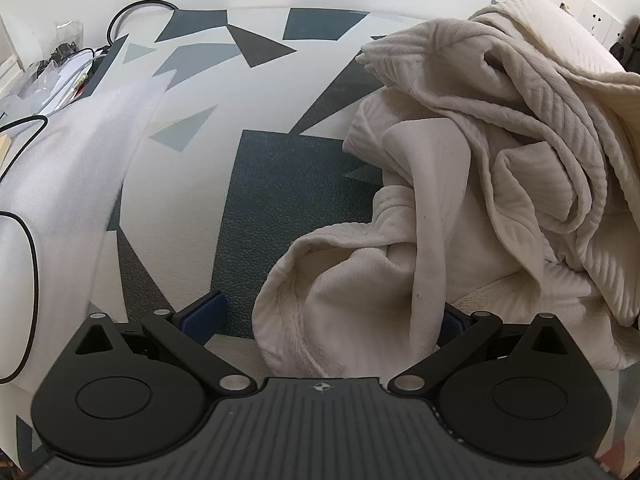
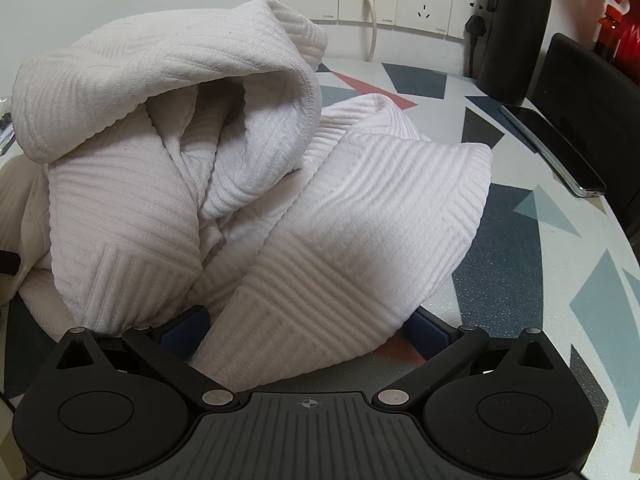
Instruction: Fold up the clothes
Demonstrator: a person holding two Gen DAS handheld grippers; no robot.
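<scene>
A crumpled cream-white garment [image 1: 480, 168] with a ribbed, quilted weave lies heaped on the patterned table [image 1: 280, 184]. In the left wrist view its smooth inner side and a hem droop between the blue-padded fingers [image 1: 206, 316] of my left gripper [image 1: 328, 318], which stands wide open around that fold. In the right wrist view the same garment [image 2: 200, 152] rises as a tall pile, and one flap reaches down between the fingers of my right gripper [image 2: 308, 330], also wide open. Part of each right-hand finger is hidden by cloth.
The table [image 2: 520, 240] carries grey, blue and red triangles. White foam sheet [image 1: 80, 152], black cables [image 1: 132, 12] and clutter lie at the left. At the right stand a black bottle [image 2: 516, 32], a phone [image 2: 556, 152], a dark stand [image 2: 592, 92] and wall sockets [image 2: 368, 0].
</scene>
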